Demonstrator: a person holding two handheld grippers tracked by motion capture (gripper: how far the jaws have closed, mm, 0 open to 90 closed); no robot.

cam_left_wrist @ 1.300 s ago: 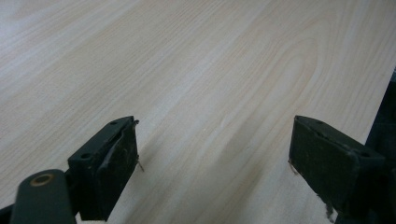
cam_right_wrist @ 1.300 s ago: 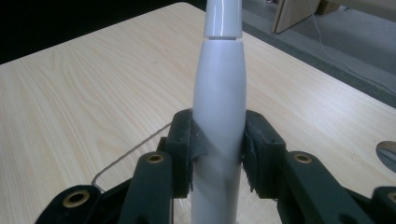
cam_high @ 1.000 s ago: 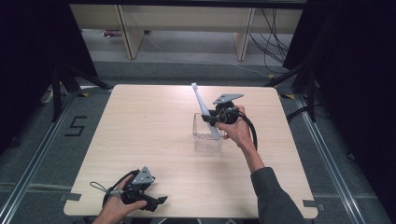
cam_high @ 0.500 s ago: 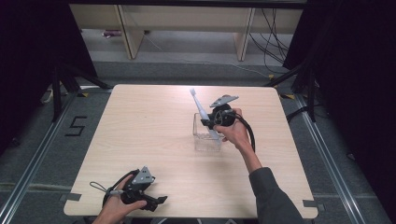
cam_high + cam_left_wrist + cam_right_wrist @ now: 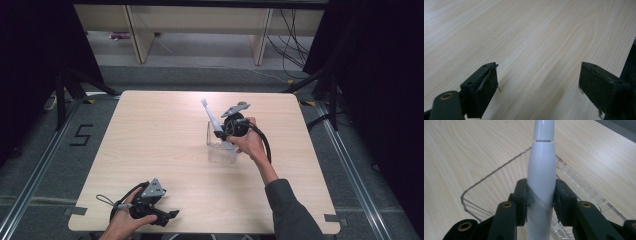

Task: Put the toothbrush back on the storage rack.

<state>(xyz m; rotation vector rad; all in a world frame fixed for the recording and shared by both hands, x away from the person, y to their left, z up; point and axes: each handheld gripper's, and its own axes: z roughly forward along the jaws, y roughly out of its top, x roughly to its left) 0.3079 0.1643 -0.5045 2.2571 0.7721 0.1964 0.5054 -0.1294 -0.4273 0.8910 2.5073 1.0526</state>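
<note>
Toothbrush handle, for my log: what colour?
White toothbrush handle, clearest in the right gripper view.

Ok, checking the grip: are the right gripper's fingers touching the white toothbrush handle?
Touching. The right gripper view shows both fingers pressed against either side of the white toothbrush handle, with no gap, above the clear container.

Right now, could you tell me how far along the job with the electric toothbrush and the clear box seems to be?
Done: the right gripper is shut on the white toothbrush. In hand: its lower end is in or just above the clear plastic box; it tilts, head above the rim. Probably left: lay it inside and release. The left gripper is open and idle over bare table.
</note>
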